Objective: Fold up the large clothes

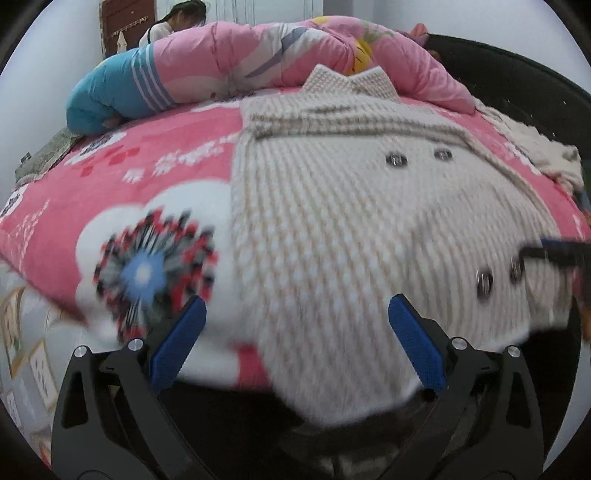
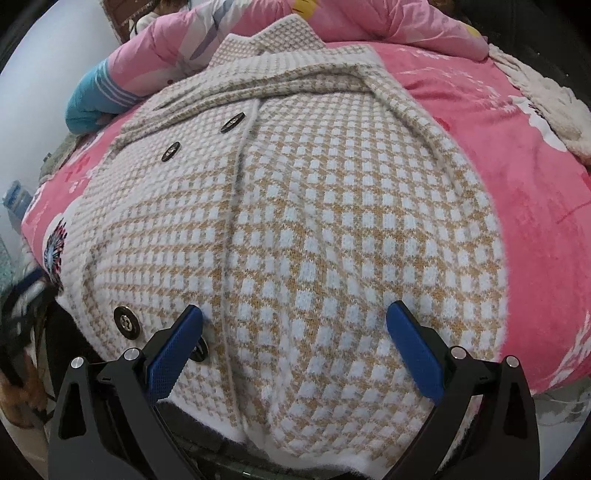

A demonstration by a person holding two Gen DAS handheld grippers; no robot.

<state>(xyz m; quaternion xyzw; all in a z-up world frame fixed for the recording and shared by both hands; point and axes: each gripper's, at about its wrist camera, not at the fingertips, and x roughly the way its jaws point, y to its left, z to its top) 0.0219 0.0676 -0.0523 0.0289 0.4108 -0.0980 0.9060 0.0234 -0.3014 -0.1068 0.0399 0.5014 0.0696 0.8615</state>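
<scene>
A tan-and-white checked knit cardigan (image 1: pixel 332 221) (image 2: pixel 314 221) with dark metal buttons (image 2: pixel 126 322) lies face up on a pink blanket (image 1: pixel 129 166) (image 2: pixel 517 166). Its collar points away, its hem hangs over the near edge of the bed. My left gripper (image 1: pixel 297 314) hovers open over the hem's left part, blue pads wide apart, nothing between them. My right gripper (image 2: pixel 294 317) is open too, just above the hem near the button placket, empty. The right gripper's tip (image 1: pixel 554 253) shows at the right edge of the left wrist view.
A pink quilt (image 1: pixel 295 51) and a blue striped pillow (image 1: pixel 110 96) are heaped at the far side of the bed. A cream fleece cloth (image 2: pixel 546 99) lies at the far right. A person (image 1: pixel 173 22) sits behind the quilt. Floor shows at lower left.
</scene>
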